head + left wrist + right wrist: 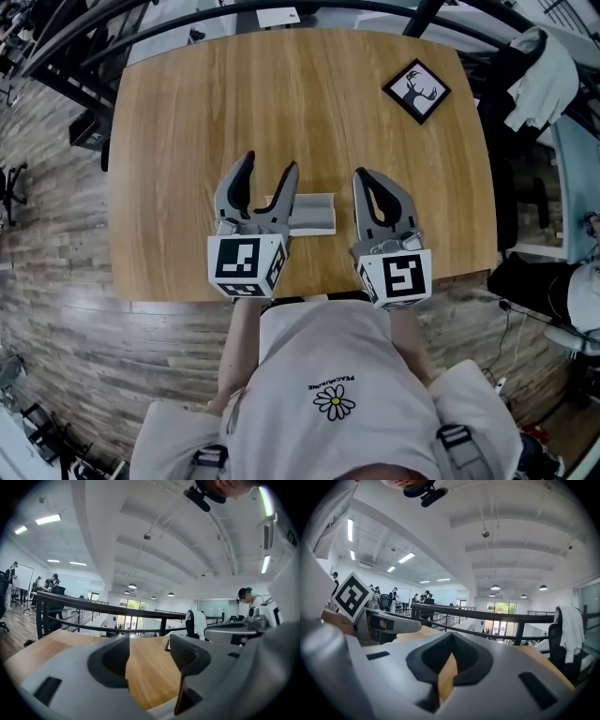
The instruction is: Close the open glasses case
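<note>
A pale grey glasses case (314, 214) lies on the wooden table (187, 112) near its front edge, between my two grippers. It looks open, with a raised back part and a lower tray. My left gripper (271, 165) is open; its right finger overlaps the case's left end, and nothing sits between the jaws. In the left gripper view the left gripper (150, 644) shows bare table between its fingers, with a pale edge of the case (161, 710) at the bottom. My right gripper (362, 175) is shut and empty, just right of the case. Its tips meet in the right gripper view (451, 635).
A black framed picture of a deer (416, 90) lies at the table's far right. A white sheet (278, 16) lies beyond the far edge. A chair with a white garment (544, 80) stands at the right. A black railing (497, 616) runs behind the table.
</note>
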{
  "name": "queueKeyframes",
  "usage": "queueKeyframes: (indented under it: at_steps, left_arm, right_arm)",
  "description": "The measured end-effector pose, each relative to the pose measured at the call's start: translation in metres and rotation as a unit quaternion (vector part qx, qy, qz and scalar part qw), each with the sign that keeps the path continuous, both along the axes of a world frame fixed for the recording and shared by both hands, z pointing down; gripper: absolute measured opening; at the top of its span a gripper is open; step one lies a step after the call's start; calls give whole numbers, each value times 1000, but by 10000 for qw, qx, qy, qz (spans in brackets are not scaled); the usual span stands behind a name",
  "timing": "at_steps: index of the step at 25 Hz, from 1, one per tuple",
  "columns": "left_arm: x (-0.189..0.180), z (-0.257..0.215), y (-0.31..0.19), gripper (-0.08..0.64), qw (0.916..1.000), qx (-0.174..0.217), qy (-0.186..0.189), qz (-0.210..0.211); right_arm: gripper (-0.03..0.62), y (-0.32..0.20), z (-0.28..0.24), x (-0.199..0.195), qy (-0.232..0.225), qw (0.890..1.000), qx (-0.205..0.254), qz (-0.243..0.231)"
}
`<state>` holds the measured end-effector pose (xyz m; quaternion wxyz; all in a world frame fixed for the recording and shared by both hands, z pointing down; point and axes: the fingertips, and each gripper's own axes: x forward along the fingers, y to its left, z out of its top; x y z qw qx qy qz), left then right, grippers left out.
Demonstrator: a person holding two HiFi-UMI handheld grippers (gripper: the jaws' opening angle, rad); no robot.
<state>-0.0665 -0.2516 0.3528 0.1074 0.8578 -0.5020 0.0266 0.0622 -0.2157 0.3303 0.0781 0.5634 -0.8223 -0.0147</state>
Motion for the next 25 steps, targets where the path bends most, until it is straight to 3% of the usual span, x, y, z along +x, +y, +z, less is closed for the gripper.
queueKeyframes:
  at_steps: [8, 19, 25]
  left_arm:
    - [17, 60, 2, 275, 9960, -828, -46, 338]
    - [21, 163, 19, 275, 9777, -2017, -203, 540]
    - [25, 188, 24, 276, 9687, -2373, -316, 656]
  right_arm:
    - [8, 8, 10, 6, 43, 9999, -138, 25]
    - [8, 21, 20, 25, 186, 9988, -313, 314]
    - [6, 27, 24, 34, 90, 9980, -393, 476]
